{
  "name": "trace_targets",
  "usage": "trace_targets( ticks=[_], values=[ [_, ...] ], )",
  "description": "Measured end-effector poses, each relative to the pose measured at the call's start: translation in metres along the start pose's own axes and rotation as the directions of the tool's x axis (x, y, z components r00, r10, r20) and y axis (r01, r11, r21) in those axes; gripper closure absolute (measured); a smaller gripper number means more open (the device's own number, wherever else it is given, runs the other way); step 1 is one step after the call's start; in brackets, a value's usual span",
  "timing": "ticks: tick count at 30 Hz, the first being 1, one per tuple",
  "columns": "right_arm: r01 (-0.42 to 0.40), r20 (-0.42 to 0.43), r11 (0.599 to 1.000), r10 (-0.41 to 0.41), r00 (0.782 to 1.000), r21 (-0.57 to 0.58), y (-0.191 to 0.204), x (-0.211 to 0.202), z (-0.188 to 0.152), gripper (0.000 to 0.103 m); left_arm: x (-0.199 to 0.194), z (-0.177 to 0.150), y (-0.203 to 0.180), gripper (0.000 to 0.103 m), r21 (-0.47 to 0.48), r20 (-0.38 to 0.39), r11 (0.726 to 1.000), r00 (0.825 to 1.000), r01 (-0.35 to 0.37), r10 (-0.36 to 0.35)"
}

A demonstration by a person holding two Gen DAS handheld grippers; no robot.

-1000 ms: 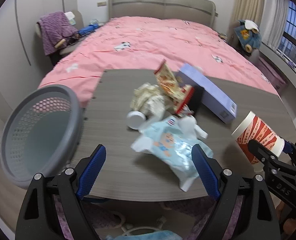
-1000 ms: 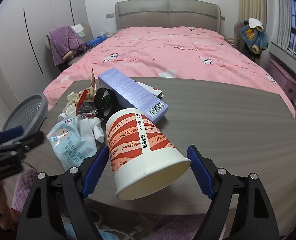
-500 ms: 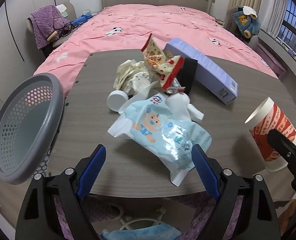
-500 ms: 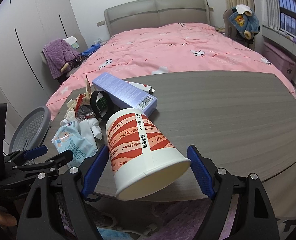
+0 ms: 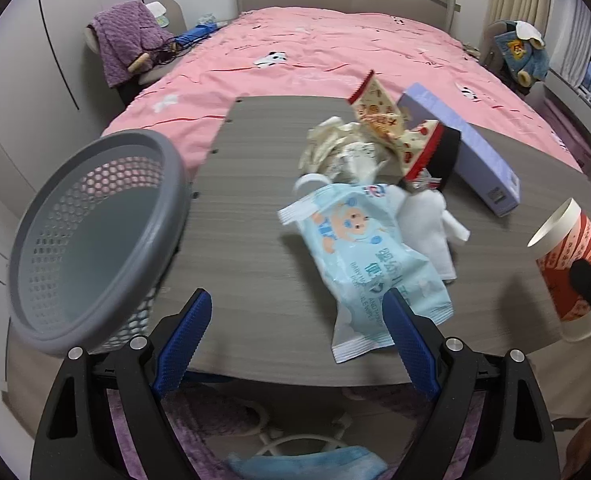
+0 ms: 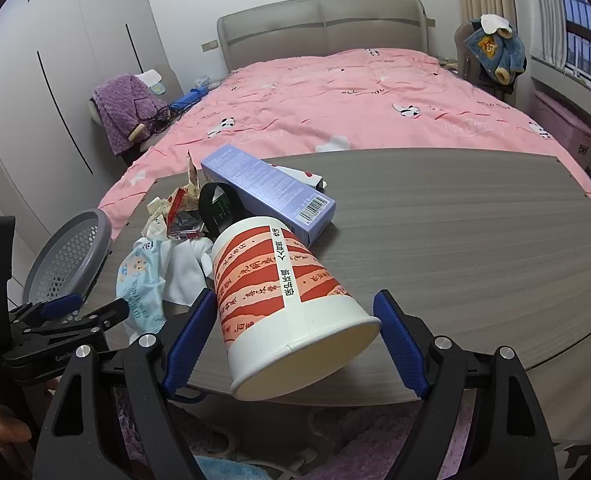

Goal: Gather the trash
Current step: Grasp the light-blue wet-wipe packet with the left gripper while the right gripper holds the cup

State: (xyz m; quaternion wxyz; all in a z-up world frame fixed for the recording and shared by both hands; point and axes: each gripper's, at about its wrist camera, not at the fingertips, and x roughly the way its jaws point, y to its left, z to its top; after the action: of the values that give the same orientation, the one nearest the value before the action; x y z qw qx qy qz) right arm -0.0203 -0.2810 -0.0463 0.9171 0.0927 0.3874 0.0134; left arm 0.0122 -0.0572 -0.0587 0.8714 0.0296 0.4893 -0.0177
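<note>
My right gripper (image 6: 295, 330) is shut on a red-and-white paper cup (image 6: 283, 300), holding it tilted above the table's near edge; the cup also shows in the left wrist view (image 5: 571, 264). My left gripper (image 5: 295, 338) is open and empty at the table's near edge, just before a light blue wet-wipe pack (image 5: 363, 256). A grey mesh basket (image 5: 87, 236) stands at the table's left edge. Beyond the pack lie white tissue (image 5: 431, 224), crumpled paper (image 5: 339, 152), a red snack wrapper (image 5: 395, 128) and a black tape roll (image 5: 447, 156).
A long purple box (image 5: 459, 148) lies at the back right of the grey wooden table (image 5: 247, 216). A pink bed (image 6: 355, 100) stands behind the table. A blue face mask (image 5: 307, 462) lies on the purple rug below. A chair with purple clothes (image 5: 123, 44) stands far left.
My left gripper has shifted left and closer to the basket, so the wet-wipe pack now sits toward its right finger. My right gripper still holds the cup, moved slightly back.
</note>
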Motion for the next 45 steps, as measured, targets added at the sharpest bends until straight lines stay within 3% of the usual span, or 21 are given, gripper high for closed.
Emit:
trace_targets(
  ticks=[14,25,32,34,36,40,41,45],
  values=[
    [-0.019,0.002,1.000,0.019,1.000,0.017,-0.007,0.003,-0.002,0.025,-0.008,0.013,-0.008,0.020,-0.038,0.007,0.995,0.996,0.093,-0.093],
    [-0.025,-0.011,0.997,0.025,1.000,0.072,-0.024,0.011,-0.005,0.025,0.025,0.016,-0.034,0.020,-0.015,-0.052,0.996,0.995,0.089,-0.090],
    [-0.027,-0.021,0.997,0.028,0.999,0.075,-0.023,0.013,-0.007,0.025,0.031,0.015,-0.037,0.020,0.002,-0.050,0.995,0.994,0.100,-0.100],
    [-0.027,-0.022,0.997,0.028,0.999,0.073,-0.021,0.013,-0.007,0.025,0.030,0.014,-0.037,0.025,0.005,-0.046,0.994,0.993,0.110,-0.110],
    [-0.027,-0.021,0.997,0.029,0.999,0.072,-0.021,0.012,-0.006,0.025,0.029,0.013,-0.036,0.043,0.014,-0.048,0.992,0.991,0.127,-0.126],
    [-0.027,-0.018,0.997,0.028,0.999,0.066,-0.018,0.011,-0.005,0.025,0.027,0.011,-0.033,0.048,0.020,-0.046,0.988,0.987,0.155,-0.154],
    [-0.026,-0.016,0.998,0.027,0.999,0.064,-0.017,0.010,-0.005,0.025,0.027,0.011,-0.032,0.057,0.020,-0.045,0.987,0.986,0.160,-0.159],
    [-0.023,-0.014,0.998,0.023,1.000,0.059,-0.013,0.008,-0.005,0.025,0.021,0.008,-0.027,0.061,0.023,-0.040,0.985,0.984,0.173,-0.172]
  ],
)
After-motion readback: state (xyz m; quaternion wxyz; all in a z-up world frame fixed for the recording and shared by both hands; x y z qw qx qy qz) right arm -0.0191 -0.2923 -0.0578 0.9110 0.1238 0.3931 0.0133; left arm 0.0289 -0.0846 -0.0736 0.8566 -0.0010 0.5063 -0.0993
